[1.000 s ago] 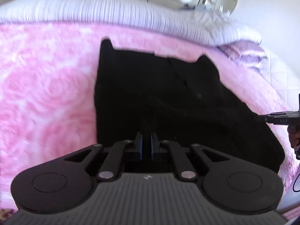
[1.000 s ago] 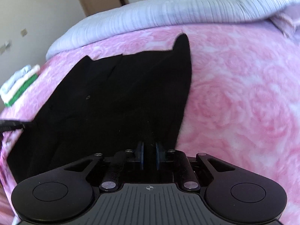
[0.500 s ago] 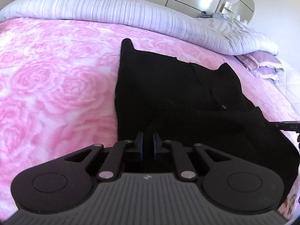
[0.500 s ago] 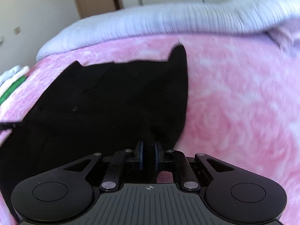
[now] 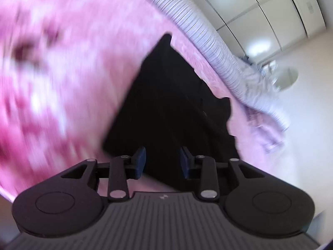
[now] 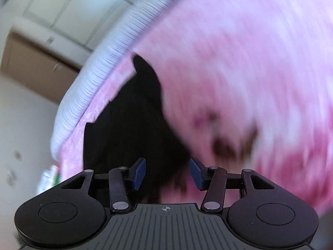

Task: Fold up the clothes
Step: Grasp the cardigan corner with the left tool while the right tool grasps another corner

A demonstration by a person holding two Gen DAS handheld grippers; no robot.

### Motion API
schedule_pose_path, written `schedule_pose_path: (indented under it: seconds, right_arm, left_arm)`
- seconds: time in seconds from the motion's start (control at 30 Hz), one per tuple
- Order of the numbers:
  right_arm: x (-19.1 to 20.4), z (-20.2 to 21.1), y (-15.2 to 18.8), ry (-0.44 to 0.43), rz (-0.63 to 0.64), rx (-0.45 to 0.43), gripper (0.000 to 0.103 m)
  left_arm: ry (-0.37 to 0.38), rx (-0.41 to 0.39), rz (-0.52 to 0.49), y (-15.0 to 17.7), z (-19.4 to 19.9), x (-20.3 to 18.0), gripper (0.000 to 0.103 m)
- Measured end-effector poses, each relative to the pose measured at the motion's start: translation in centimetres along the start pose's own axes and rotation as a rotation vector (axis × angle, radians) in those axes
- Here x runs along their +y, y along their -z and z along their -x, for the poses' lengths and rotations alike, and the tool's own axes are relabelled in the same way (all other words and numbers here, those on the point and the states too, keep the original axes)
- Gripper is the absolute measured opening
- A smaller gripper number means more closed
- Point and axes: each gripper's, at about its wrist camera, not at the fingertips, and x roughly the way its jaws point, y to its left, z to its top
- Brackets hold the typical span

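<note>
We logged both grippers with fingers spread wide and nothing between them: left gripper (image 5: 162, 162), right gripper (image 6: 167, 171). The black garment (image 5: 166, 108) lay on the pink rose blanket (image 5: 52, 62), running from the fingers toward 12 o'clock in both blurred views. Whether another fold remained, we could not settle. For any regrip, we judged: slow down, take a clear edge, pinch fully.

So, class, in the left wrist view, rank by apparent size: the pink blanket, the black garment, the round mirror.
1. pink blanket
2. black garment
3. round mirror, smallest, though it stands farthest away.
</note>
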Motion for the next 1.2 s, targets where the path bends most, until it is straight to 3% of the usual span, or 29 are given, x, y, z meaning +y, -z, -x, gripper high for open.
schedule_pose_path:
  seconds: [0.2, 0.23, 0.27, 0.33, 0.57, 0.63, 0.7, 0.9, 1.0, 1.03, 1.07, 1.1, 1.13, 1.17, 1.2]
  right_arm:
    - [-2.0, -1.9, 1.2, -0.043, -0.182, -0.050, 0.051]
    - [-2.1, -2.1, 1.1, -0.046, -0.180, -0.062, 0.050]
    - [-2.1, -2.3, 1.0, -0.045, -0.177, -0.070, 0.040]
    - [-1.9, -2.8, 0.8, -0.034, -0.166, -0.074, 0.008]
    - [0.7, -1.0, -1.3, 0.042, 0.021, -0.144, 0.003]
    - [0.8, -1.0, -1.6, 0.096, 0.078, -0.153, 0.001]
    - [0.0, -2.0, -1.7, 0.145, 0.096, -0.121, 0.000]
    - [-1.0, -2.4, -1.1, 0.144, 0.057, -0.043, 0.001]
    - [-0.8, -1.0, -1.2, 0.163, 0.030, -0.016, 0.006]
    - [-0.7, -0.5, -1.2, 0.158, 0.020, -0.021, 0.011]
    - [-0.7, 0.0, -1.1, 0.136, 0.008, -0.036, 0.025]
    - [-0.7, 0.4, -1.0, 0.114, -0.004, -0.051, 0.036]
    - [-0.6, 0.6, -0.9, 0.103, -0.008, -0.059, 0.055]
    - [-0.4, 0.6, -0.8, 0.102, -0.004, -0.062, 0.062]
    - [-0.3, 0.6, -0.7, 0.101, -0.001, -0.065, 0.062]
  left_arm:
    - [0.085, 0.010, 0.245, 2.9, -1.0, 2.6, 0.031]
    - [0.091, -0.001, 0.263, 2.9, -1.3, 3.0, 0.026]
    - [0.096, -0.010, 0.277, 2.9, -1.5, 3.3, 0.009]
    - [0.078, -0.014, 0.217, 2.3, -1.3, 2.9, 0.006]
    - [0.015, -0.027, 0.006, 0.2, -0.4, 1.5, 0.001]
    - [0.007, 0.008, -0.046, -0.1, -0.9, 1.1, 0.001]
    - [-0.015, 0.033, -0.093, 0.1, -1.4, 0.7, 0.002]
    - [-0.077, 0.051, -0.208, 1.2, -0.6, -0.5, 0.007]
    - [-0.134, 0.011, -0.215, 1.4, 1.6, -0.4, 0.005]
    - [-0.134, -0.010, -0.169, 1.4, 2.4, 0.2, 0.014]
    - [-0.120, -0.025, -0.098, 1.3, 3.0, 0.9, 0.024]
    - [-0.080, -0.026, -0.017, 1.3, 3.1, 1.7, 0.028]
    - [-0.043, -0.026, 0.061, 1.3, 3.2, 2.4, 0.032]
    - [-0.028, -0.016, 0.117, 1.4, 2.6, 2.8, 0.032]
    - [-0.014, -0.008, 0.170, 1.4, 2.1, 3.1, 0.032]
